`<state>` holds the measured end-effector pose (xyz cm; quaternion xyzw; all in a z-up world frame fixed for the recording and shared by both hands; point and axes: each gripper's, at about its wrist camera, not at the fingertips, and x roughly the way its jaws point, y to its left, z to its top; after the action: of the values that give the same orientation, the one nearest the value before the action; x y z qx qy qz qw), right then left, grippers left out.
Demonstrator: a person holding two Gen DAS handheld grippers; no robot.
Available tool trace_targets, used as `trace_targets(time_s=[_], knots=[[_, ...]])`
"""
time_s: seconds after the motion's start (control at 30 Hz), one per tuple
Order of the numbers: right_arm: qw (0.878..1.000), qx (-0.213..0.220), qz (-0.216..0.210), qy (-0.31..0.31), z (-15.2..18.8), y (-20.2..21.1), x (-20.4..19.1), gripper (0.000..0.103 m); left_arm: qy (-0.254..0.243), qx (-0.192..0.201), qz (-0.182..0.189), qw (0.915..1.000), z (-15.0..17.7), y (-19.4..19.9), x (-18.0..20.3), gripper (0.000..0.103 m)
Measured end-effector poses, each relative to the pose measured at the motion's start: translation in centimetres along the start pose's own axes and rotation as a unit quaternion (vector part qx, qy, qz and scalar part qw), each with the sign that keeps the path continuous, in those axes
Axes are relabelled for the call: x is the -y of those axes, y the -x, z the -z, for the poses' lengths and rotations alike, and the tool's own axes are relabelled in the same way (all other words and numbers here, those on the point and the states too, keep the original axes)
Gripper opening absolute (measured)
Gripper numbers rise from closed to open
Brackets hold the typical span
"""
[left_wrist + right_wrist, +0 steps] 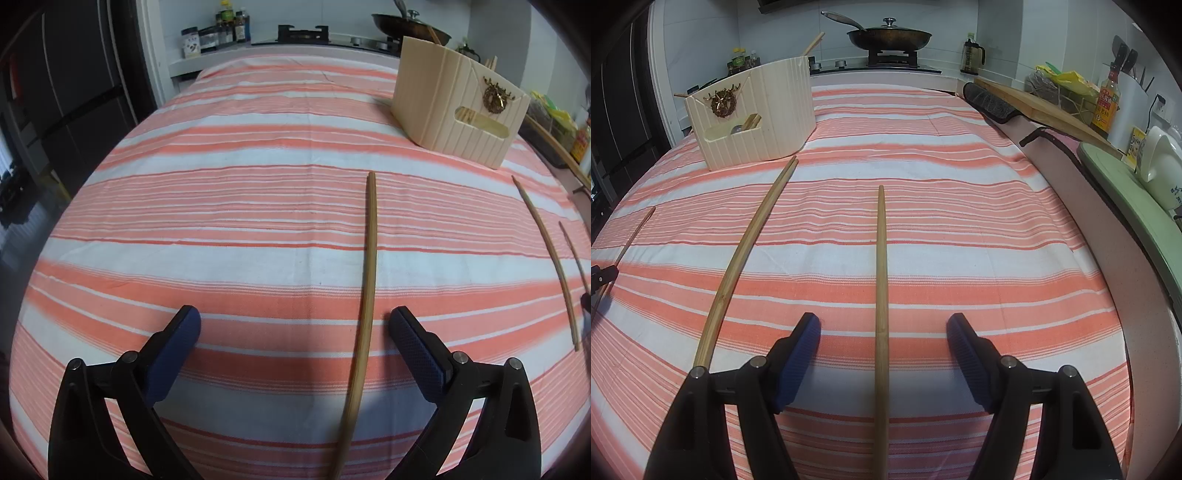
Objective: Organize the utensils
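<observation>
2 tools are seen released, each straddling a chopstick on the striped cloth of the tabletop (229,206). Between the spread pads of the left tool (294,325) lies the left chopstick (369,266), nearer the right pad and untouched by either. The right tool (883,332) is set about the right chopstick (881,280), roughly centred, with gaps on both sides. A clean pick would probably be helped by centring the left tool over its stick, lowering until the pads reach the cloth, then closing squarely across the shaft so that it is not rolled away. The cream holder (764,122), judged the destination, stands well apart at the far side. Its pocket, with sticks already in it, is shown openly only in the right view, as is the middle chopstick (746,254) pointing toward the holder; at the right edge of the left view 2 sticks are seen. A pan (889,37) sits on the stove behind.
</observation>
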<state>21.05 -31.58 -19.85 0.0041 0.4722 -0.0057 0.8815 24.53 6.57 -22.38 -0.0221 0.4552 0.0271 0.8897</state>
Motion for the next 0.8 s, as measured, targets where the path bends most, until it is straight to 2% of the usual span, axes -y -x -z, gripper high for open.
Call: trace_targets(time_s=[0.8], knots=[[1.000, 0.001, -0.002, -0.003, 0.04, -0.05, 0.14, 0.074, -0.007, -0.005, 0.008, 0.9999, 0.25, 0.12, 0.09, 0.103]])
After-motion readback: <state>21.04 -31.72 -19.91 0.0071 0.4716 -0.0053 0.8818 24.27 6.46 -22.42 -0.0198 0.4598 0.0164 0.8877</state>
